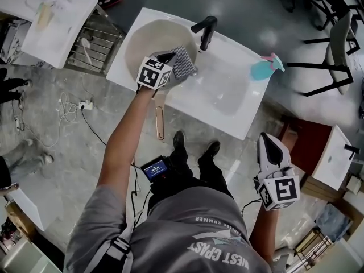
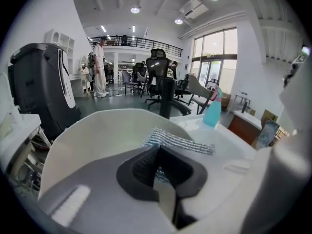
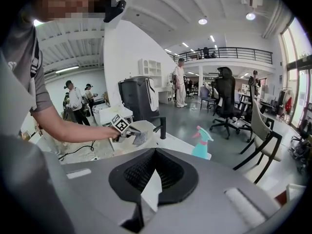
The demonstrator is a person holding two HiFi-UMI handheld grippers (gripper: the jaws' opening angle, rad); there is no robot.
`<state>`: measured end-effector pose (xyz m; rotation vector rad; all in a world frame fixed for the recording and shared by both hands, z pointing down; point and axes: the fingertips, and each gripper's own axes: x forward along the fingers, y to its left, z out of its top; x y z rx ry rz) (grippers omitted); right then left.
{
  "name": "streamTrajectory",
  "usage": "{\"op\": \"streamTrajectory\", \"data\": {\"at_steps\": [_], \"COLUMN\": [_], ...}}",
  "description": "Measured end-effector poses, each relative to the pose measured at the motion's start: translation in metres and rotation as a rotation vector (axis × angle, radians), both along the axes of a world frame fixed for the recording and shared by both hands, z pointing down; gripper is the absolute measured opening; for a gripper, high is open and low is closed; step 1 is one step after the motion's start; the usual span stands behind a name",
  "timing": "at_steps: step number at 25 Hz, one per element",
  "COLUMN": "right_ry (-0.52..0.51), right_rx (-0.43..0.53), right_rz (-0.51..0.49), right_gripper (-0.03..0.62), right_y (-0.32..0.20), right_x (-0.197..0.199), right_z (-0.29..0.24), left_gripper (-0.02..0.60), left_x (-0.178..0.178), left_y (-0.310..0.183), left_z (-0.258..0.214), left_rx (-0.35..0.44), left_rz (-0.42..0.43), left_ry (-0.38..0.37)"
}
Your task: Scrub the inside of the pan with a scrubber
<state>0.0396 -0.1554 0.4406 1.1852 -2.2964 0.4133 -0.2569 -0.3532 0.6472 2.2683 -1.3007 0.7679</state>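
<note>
Left gripper (image 1: pixel 172 62) clamped on scrubber (image 1: pixel 183 61) over pan (image 1: pixel 139 44), counter's (image 1: pixel 227 98) left end | right gripper (image 1: pixel 266 139) closed, empty, beyond near-right corner

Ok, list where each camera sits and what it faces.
Head view: on the head, steeply down at the sink; arms, torso, shoes show.
Left gripper view: on the left gripper, over the sink toward the faucet; own jaws clamp the scrubber.
Right gripper view: on the right gripper, back from the sink; left arm shows.
Shared: all show the scrubber.
</note>
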Motion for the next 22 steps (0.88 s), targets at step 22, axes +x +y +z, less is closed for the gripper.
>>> {"op": "streamTrajectory", "data": {"at_steps": [22], "right_ry": [0.018], "right_rx": [-0.054], "right_rz": [-0.025], "right_gripper": [0.002], "right_y": [-0.001], "right_x": [-0.024], "right_z": [0.027], "left_gripper": [0.006], "left_x": [-0.098], "left_y": [-0.028], "left_z": [0.057], "left_rx": [-0.094], "left_rz": [0.141], "left_ry": [-0.595]}}
